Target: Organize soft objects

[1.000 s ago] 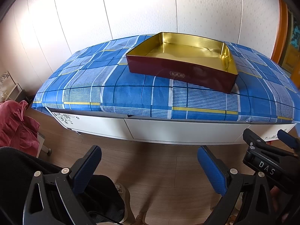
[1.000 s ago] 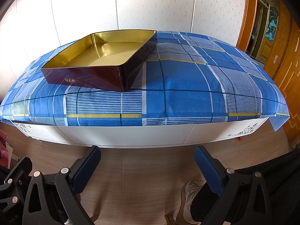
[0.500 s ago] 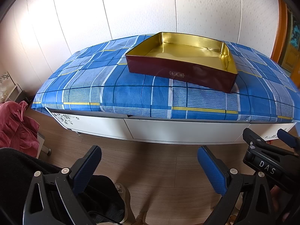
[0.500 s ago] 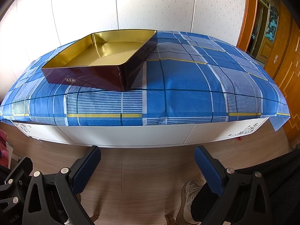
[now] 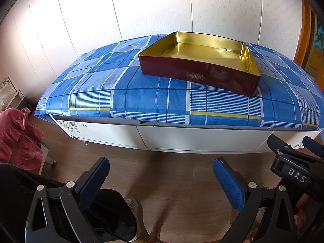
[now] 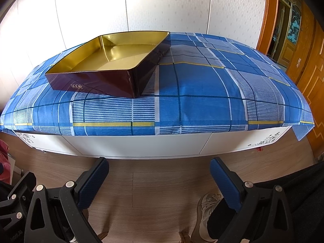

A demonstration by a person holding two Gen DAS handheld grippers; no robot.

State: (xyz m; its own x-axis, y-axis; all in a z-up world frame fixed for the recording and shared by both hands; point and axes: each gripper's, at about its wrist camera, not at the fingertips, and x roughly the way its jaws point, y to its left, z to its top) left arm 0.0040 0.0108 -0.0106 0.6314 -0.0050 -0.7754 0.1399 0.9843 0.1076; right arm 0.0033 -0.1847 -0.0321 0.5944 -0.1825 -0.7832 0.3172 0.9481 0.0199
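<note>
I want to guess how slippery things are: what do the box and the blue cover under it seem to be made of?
Box: probably tin-plated metal; mirror-like gold inside, glossy maroon outside with reflections. Cover: woven cloth, matte plaid, wrinkled and draped over the edge.

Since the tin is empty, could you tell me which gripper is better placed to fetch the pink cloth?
Probably the left gripper: the pink cloth lies on its side, jaws open.
</note>
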